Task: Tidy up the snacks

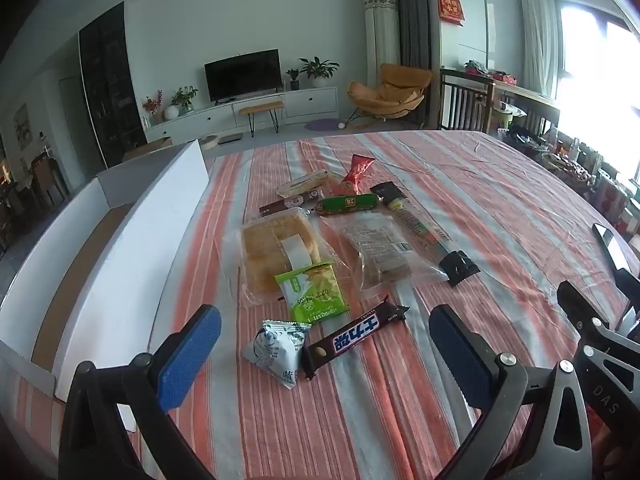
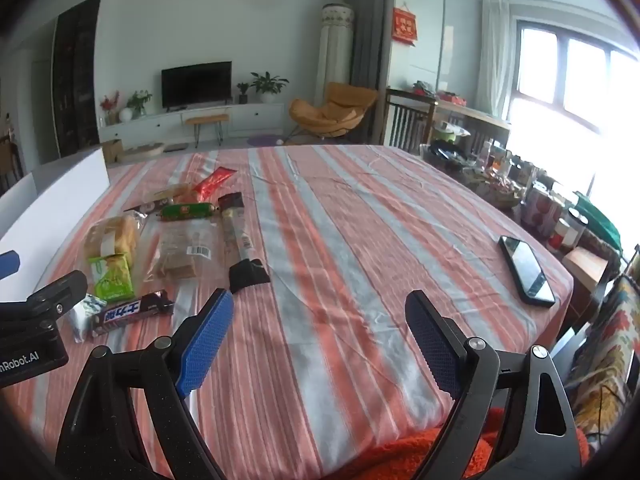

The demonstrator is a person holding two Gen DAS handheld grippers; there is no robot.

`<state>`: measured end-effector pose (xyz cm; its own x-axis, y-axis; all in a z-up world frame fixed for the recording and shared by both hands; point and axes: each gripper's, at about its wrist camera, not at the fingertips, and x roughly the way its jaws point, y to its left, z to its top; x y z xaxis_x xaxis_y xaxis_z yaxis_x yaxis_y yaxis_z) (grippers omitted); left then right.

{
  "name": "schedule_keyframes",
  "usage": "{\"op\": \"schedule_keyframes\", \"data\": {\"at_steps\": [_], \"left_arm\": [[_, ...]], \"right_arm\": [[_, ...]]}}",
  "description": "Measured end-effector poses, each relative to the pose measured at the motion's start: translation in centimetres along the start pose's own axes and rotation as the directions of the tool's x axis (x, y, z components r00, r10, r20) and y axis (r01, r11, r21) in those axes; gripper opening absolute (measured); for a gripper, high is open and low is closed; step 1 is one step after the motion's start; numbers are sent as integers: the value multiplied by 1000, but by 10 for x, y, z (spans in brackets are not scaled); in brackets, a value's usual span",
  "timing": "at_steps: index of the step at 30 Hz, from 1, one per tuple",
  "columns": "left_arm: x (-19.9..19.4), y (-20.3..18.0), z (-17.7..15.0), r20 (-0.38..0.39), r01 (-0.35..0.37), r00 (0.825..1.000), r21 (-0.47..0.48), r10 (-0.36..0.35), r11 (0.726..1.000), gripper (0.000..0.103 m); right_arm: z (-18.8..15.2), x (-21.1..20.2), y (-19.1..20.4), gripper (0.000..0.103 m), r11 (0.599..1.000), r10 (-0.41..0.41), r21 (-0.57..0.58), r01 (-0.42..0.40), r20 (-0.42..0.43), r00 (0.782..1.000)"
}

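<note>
Nearest the near edge of the table: left gripper spread wide and empty, tilted down over the closest snacks; right gripper likewise released, nothing between its blue pads, poised over bare striped cloth toward the table's right half. Both apparently readied for a first pick, none yet made.

Just ahead of the left gripper, close to the near edge: a pale triangular packet touching a brown chocolate bar laid slantwise. Beyond them a green sachet, overlapping the near end of a clear bag of bread. Beside that, a clear bag of darker slices and a long stick pack with black ends. Farther toward the middle: a green sausage, a dark bar, a sandwich-like pack and a red cone-shaped wrapper.

All loosely clustered left of centre, probably tipped out for sorting; overlaps likely to make the sachet drag the bread bag.

Along the left edge, a white open box, flap raised toward the snacks, seemingly the destination. Raised flap a rim to clear on the way in.

Wide open cloth on the right and far halves, good room for swinging. Only a phone near the right edge, well apart from the snacks.
</note>
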<state>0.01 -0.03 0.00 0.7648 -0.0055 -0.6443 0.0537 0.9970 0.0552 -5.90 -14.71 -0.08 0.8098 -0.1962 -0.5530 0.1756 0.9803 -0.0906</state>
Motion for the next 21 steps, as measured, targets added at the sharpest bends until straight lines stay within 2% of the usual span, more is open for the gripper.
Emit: {"op": "schedule_keyframes", "data": {"at_steps": [1,5,6,15,21], "left_arm": [[0,0,0,-1,3,1000,1,-3,1000,103],[-4,4,-1,18,21,1000,-11,-21,1000,103],[-1,2,2,-5,15,1000,-12,-15,1000,103],[-5,-6,-1,4,9,1000,9,-9,1000,103],[-4,-10,-2,0,14,1000,16,-14,1000,103]], "right_arm": [[0,0,-2,90,1000,16,25,-16,2,1000],[0,-1,-1,90,1000,12,3,-12,6,1000],[0,-1,0,90,1000,10,-4,-10,9,1000],[-1,6,8,90,1000,2,-31,-1,19,1000],[2,-3,0,90,1000,14,0,-14,11,1000]]}}
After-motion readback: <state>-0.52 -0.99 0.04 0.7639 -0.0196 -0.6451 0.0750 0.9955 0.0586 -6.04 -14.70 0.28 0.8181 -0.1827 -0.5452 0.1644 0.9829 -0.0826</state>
